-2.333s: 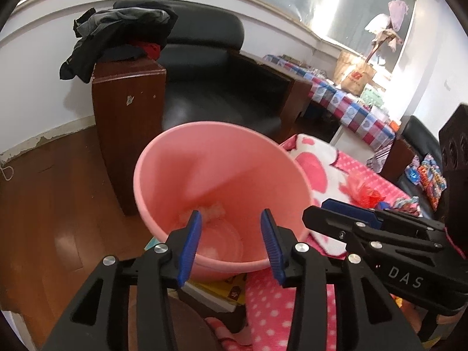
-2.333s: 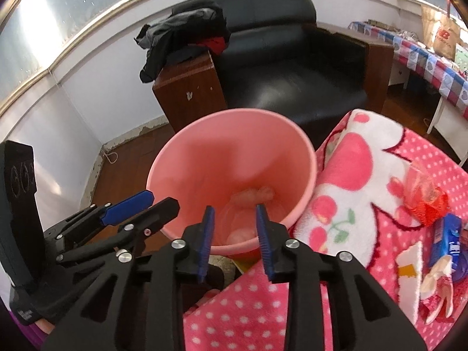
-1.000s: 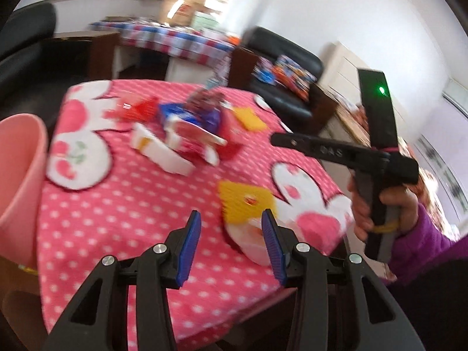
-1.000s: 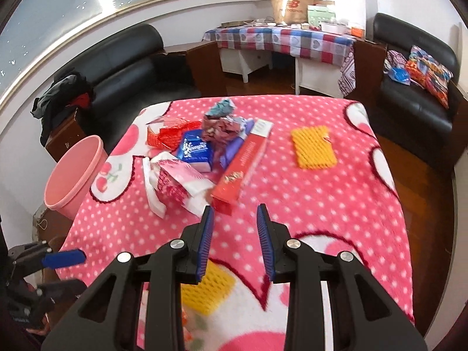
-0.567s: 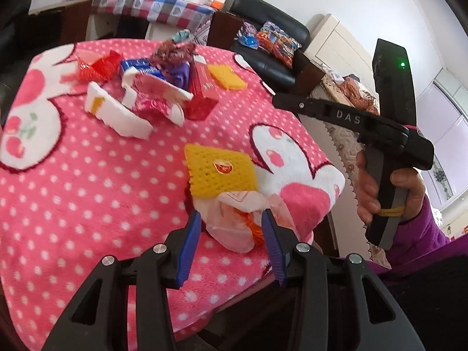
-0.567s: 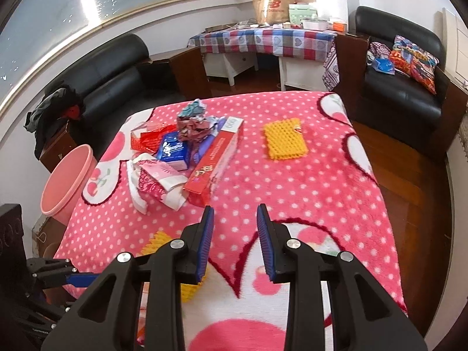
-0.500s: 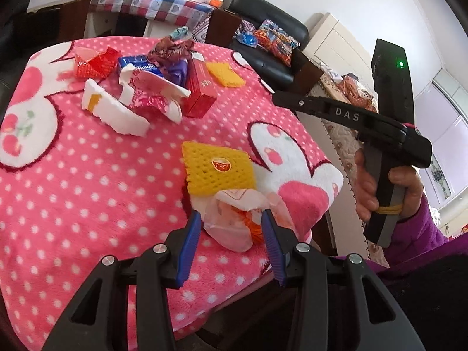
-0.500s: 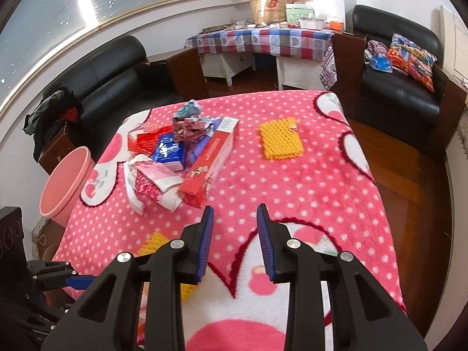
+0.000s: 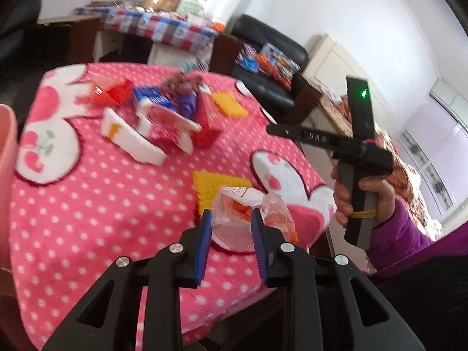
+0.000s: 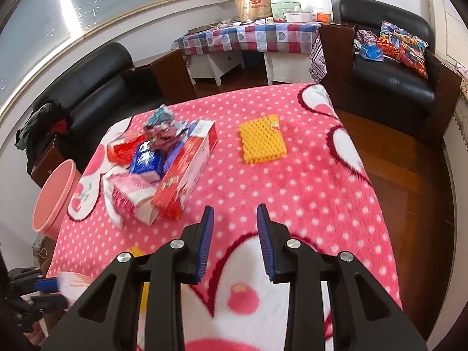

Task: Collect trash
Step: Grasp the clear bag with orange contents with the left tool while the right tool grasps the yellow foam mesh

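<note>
A crumpled clear plastic bag with orange inside (image 9: 248, 219) lies near the front edge of the pink polka-dot blanket (image 9: 102, 193), on a yellow foam net (image 9: 216, 185). My left gripper (image 9: 229, 228) is open, its blue pads on either side of the bag. My right gripper (image 10: 235, 228) is open and empty above the blanket; it also shows in the left wrist view (image 9: 321, 139). A pile of wrappers and boxes (image 10: 163, 158) lies at the far left, a second yellow foam net (image 10: 261, 140) beyond. The pink bin (image 10: 52, 196) stands off the left edge.
A red toothpaste box (image 10: 187, 169) lies in the pile. Black sofas (image 10: 392, 67) stand behind and right of the table. A checkered side table (image 10: 251, 38) stands at the back. Wooden floor (image 10: 415, 175) runs along the right.
My left gripper has moved forward and down, so its pads now flank the plastic bag. My right gripper has shifted slightly closer over the blanket, still open.
</note>
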The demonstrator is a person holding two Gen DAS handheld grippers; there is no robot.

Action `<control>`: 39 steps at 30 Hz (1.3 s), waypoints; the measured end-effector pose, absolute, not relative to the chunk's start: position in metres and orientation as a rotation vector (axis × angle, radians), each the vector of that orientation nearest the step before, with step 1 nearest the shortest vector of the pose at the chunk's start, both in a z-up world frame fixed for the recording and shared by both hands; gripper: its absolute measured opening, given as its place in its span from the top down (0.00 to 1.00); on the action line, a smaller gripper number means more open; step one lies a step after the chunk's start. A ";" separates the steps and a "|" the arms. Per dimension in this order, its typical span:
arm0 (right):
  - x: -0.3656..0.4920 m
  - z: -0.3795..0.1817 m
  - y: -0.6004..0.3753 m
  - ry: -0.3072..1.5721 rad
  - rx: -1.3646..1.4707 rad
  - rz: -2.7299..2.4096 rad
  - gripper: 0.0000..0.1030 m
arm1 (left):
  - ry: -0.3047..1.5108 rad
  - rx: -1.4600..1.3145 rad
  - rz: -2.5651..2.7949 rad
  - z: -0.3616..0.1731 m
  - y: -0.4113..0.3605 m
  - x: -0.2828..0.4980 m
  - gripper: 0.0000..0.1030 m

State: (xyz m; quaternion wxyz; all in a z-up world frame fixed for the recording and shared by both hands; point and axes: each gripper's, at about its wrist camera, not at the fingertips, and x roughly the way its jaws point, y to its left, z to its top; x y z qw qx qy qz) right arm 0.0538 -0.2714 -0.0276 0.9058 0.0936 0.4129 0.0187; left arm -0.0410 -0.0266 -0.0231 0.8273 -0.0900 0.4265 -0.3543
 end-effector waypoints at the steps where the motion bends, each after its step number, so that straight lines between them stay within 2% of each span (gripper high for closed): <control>1: 0.060 -0.028 -0.273 0.850 0.191 0.033 0.70 | 0.887 -0.199 -0.736 -0.019 -0.022 -0.041 0.75; 8: 0.112 -0.035 -0.281 0.848 0.168 -0.018 0.70 | 0.817 -0.214 -0.598 -0.003 0.002 -0.039 0.75; 15: 0.155 -0.056 -0.294 0.899 0.161 -0.088 0.70 | 0.829 -0.244 -0.497 -0.004 0.022 -0.028 0.75; 24: 0.165 -0.069 -0.300 0.909 0.172 -0.056 0.71 | 0.857 -0.271 -0.453 -0.012 0.021 -0.010 0.75; 25: 0.164 -0.069 -0.299 0.906 0.171 -0.052 0.80 | 0.857 -0.272 -0.452 -0.013 0.021 -0.008 0.75; 28: 0.155 -0.067 -0.298 0.896 0.167 -0.040 0.96 | 0.851 -0.274 -0.452 -0.011 0.020 -0.004 0.75; 39: 0.106 -0.017 -0.282 0.754 0.124 -0.003 0.99 | 0.807 -0.290 -0.419 -0.005 0.028 -0.002 0.75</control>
